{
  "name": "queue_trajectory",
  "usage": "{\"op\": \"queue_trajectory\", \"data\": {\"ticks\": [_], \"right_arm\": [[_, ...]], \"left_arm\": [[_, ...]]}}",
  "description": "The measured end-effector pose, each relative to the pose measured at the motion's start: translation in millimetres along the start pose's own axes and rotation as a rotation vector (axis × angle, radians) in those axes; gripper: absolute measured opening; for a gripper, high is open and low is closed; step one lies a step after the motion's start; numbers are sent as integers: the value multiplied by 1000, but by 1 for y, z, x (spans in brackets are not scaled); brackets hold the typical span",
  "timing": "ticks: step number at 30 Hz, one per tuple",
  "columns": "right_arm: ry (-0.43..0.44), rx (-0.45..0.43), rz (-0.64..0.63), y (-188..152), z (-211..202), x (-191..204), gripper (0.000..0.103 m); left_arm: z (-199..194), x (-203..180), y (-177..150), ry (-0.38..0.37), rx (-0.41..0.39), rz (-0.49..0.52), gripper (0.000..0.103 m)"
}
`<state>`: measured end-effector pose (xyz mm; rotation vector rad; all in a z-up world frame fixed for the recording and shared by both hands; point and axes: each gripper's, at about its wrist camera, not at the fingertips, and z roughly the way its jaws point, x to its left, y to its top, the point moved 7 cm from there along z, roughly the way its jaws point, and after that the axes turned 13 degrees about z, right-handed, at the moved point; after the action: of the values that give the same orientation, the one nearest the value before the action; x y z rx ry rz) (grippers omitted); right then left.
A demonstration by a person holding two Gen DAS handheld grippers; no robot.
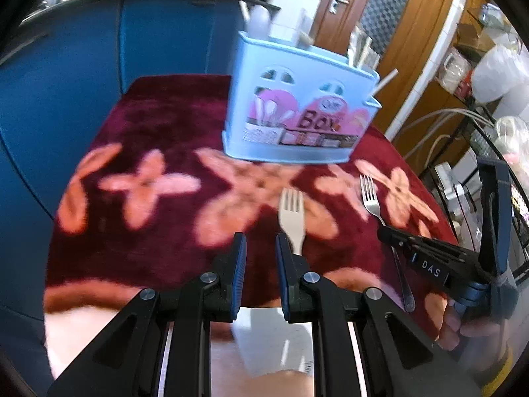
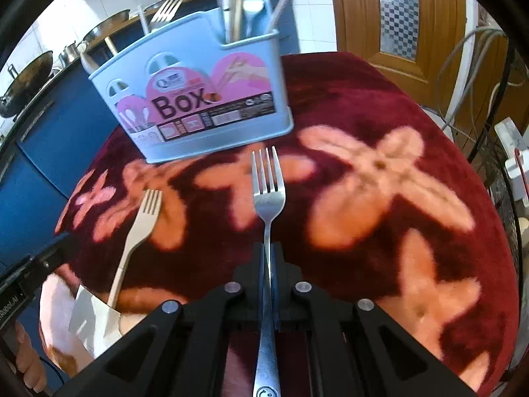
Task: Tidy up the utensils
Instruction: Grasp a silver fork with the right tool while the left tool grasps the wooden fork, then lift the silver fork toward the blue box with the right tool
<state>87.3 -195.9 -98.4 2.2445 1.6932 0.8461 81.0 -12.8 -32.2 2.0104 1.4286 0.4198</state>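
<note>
A light blue utensil box (image 1: 299, 109) with a pink "Box" label stands on the red flowered cloth and holds several utensils; it also shows in the right wrist view (image 2: 201, 99). My right gripper (image 2: 268, 248) is shut on the handle of a metal fork (image 2: 268, 195), tines pointing at the box. In the left wrist view the same metal fork (image 1: 370, 198) shows at the right. A cream plastic fork (image 1: 292, 215) lies on the cloth just right of my open left gripper (image 1: 261, 244). The cream fork also shows in the right wrist view (image 2: 142, 221).
The table (image 1: 158, 125) is covered by a dark red cloth with orange flowers. A blue cabinet (image 1: 66, 82) stands behind, with metal bowls on top. A wooden door (image 2: 406, 16) and cables (image 2: 463, 66) are to the right.
</note>
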Motion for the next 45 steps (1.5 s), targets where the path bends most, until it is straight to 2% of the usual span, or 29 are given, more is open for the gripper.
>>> {"op": "queue_trajectory", "data": {"ticks": [4, 11, 16, 22, 26, 29, 33, 40, 45], "right_arm": [[12, 22, -30, 2, 3, 1, 5], [26, 83, -75, 9, 9, 4, 6], [24, 115, -108, 13, 13, 8, 7], [30, 136, -128, 18, 20, 10, 7], [41, 136, -140, 18, 21, 11, 7], [55, 119, -150, 17, 18, 10, 6], [120, 75, -126, 19, 4, 8, 5], [238, -74, -104, 27, -38, 20, 5], [289, -194, -109, 35, -65, 33, 5]], "left_arm": [[9, -9, 1, -17, 36, 19, 17], [32, -24, 2, -58, 159, 71, 17], [47, -35, 0, -61, 229, 113, 17], [60, -36, 4, -47, 252, 115, 17], [64, -33, 7, -50, 248, 113, 8], [64, -30, 11, -74, 226, 72, 8], [53, -31, 21, -97, 155, 43, 7], [9, -36, 49, -92, -36, 50, 7], [-23, -35, 68, -73, -164, 51, 7]]}}
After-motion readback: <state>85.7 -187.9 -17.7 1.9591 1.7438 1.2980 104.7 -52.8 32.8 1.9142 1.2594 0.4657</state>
